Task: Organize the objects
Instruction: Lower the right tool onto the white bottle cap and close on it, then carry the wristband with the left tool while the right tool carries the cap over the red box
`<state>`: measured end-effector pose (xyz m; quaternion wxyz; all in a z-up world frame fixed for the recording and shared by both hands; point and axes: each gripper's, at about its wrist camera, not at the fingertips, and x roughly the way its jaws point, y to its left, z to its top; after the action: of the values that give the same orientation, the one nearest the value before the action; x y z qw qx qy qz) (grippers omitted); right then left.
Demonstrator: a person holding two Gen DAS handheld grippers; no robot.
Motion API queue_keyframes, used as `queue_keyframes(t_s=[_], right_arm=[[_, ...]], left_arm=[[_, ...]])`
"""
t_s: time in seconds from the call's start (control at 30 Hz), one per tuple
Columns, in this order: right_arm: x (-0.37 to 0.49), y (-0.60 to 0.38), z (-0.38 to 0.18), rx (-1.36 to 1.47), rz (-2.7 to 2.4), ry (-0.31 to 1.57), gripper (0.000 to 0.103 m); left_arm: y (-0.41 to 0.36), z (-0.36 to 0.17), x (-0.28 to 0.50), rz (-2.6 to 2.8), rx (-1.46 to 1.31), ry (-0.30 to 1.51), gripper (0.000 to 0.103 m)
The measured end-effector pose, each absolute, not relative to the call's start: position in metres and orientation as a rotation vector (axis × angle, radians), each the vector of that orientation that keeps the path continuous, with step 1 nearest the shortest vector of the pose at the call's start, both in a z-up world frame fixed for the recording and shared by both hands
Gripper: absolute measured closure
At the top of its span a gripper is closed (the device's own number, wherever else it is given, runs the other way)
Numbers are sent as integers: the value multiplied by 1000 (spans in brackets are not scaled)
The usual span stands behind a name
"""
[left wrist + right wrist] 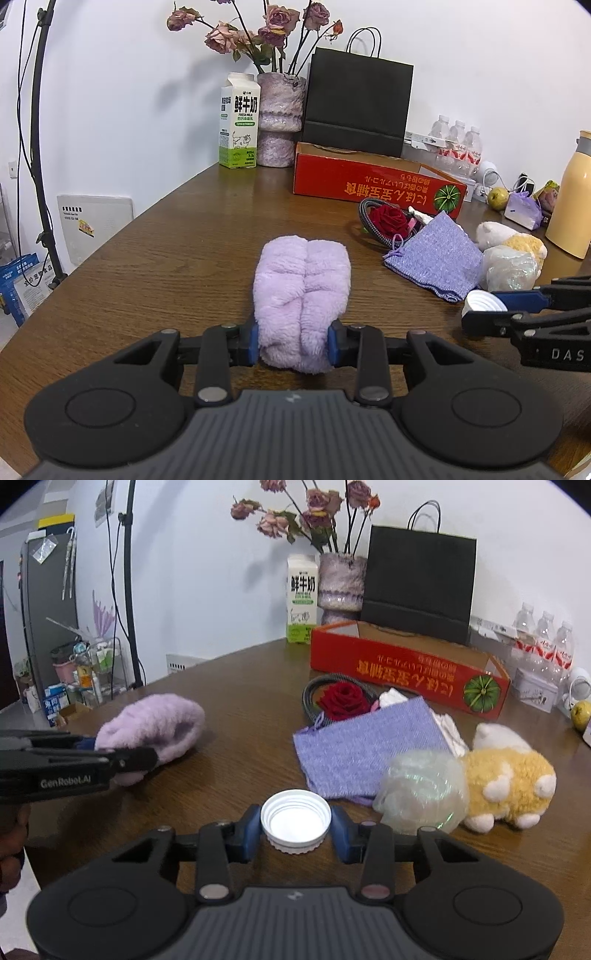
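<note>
Left gripper (pixel 293 341) clamps the near end of the purple fluffy cloth (pixel 303 291), which lies on the table (pixel 166 240). Right gripper (pixel 295 829) pinches the white cap (pixel 295 819), open side up. Risks: cloth sags or unrolls if lifted; the shallow cap could pop free of the pads or knock the plastic wrap (pixel 421 790).
</note>
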<state>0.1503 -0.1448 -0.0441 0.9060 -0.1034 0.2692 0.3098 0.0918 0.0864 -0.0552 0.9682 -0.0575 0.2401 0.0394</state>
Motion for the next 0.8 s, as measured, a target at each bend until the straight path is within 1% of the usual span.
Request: queue_keyframes(t_s=[0.33, 0.8], right_arm=[[150, -157, -30, -182, 621, 495, 64], [155, -187, -2, -123, 583, 388, 64]], left_arm=[[80, -44, 92, 89, -108, 455, 71], [64, -14, 102, 66, -100, 390, 71]])
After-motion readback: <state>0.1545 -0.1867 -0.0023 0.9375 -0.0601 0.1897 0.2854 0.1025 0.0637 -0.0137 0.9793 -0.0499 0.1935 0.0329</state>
